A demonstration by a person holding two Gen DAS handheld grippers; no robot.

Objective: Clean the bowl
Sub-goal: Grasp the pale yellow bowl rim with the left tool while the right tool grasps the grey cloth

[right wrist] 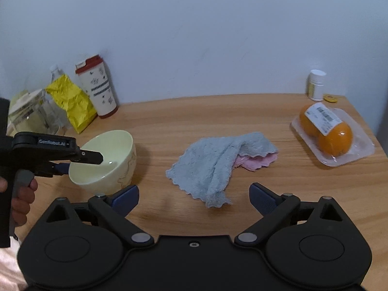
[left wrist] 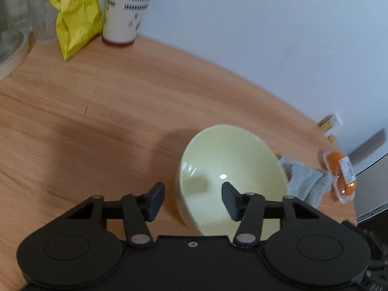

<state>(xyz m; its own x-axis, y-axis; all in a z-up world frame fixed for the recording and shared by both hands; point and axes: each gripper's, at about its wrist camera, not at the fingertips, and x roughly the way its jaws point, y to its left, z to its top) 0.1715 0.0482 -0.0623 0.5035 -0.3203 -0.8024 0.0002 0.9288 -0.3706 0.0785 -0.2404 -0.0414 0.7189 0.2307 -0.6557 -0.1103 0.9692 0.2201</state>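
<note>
A pale yellow bowl [left wrist: 228, 169] [right wrist: 114, 155] stands on the wooden table, tipped toward my left gripper [left wrist: 192, 198] [right wrist: 82, 162]. That gripper straddles the bowl's near rim, one finger [left wrist: 230, 198] inside and the other outside. A strip of table shows between the outer pad and the bowl wall, so the pads do not press on it. A blue-grey cloth [right wrist: 213, 165] [left wrist: 303, 181] with a pink one under it lies crumpled to the bowl's right. My right gripper [right wrist: 194, 196] hangs open just in front of the cloth, with nothing between its fingers.
Wrapped oranges on a tray [right wrist: 325, 128] lie at the right, near the table's edge [right wrist: 371, 135]. A small white bottle [right wrist: 316, 84] stands at the back right. A yellow bag [right wrist: 72, 104], a patterned canister [right wrist: 97, 87] and a glass jar [right wrist: 29, 114] crowd the back left. A hand [right wrist: 21, 201] holds the left gripper.
</note>
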